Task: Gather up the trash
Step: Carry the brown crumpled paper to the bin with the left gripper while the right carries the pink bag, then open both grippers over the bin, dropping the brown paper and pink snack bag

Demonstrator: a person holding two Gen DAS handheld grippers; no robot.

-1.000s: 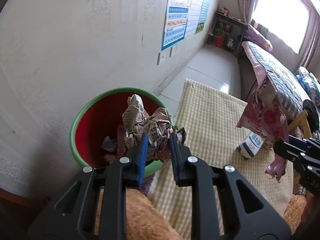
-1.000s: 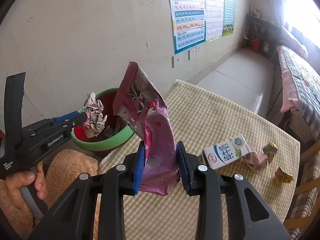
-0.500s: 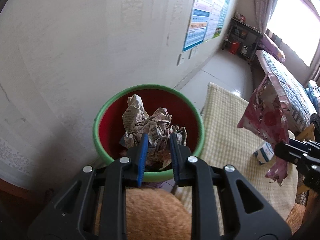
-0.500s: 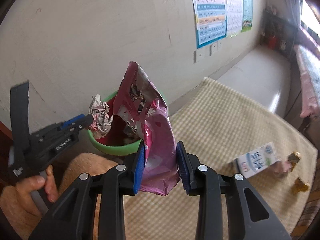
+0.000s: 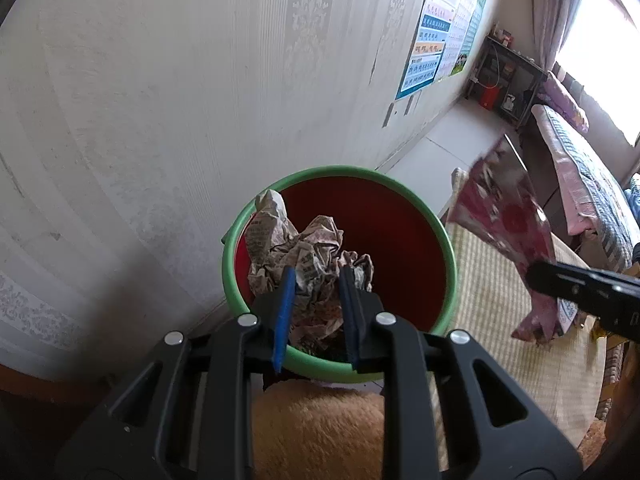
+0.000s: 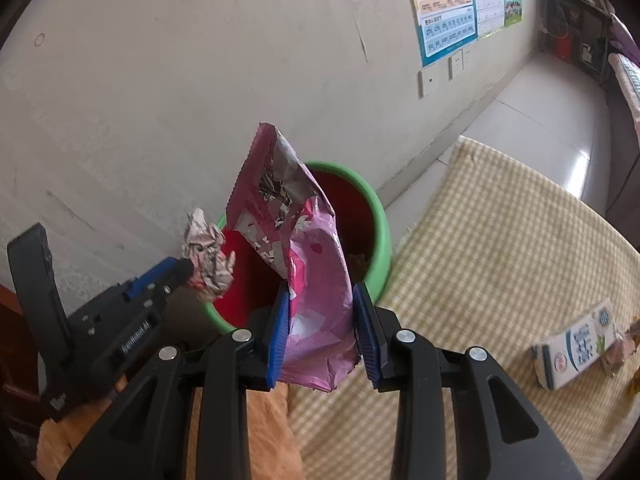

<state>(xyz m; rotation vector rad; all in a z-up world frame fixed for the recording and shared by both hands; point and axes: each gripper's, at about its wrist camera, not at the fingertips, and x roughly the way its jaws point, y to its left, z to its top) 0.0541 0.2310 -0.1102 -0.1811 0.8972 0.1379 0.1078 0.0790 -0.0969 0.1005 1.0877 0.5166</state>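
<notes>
1. Left tongs clamped on a crumpled newspaper wad, held over the green-rimmed red bin.
2. Right tongs clamped on a pink snack bag, upright beside the bin.
3. Milk carton lies on the checked table.

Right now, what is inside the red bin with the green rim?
The red bin with the green rim shows bare red wall and dark scraps at the bottom; the crumpled newspaper ball in the left gripper hides the rest.

Bin on the floor against the wall, just beside the table edge. Milk carton lying on the table, well right of the bin. Posters on the wall, farther back.
</notes>
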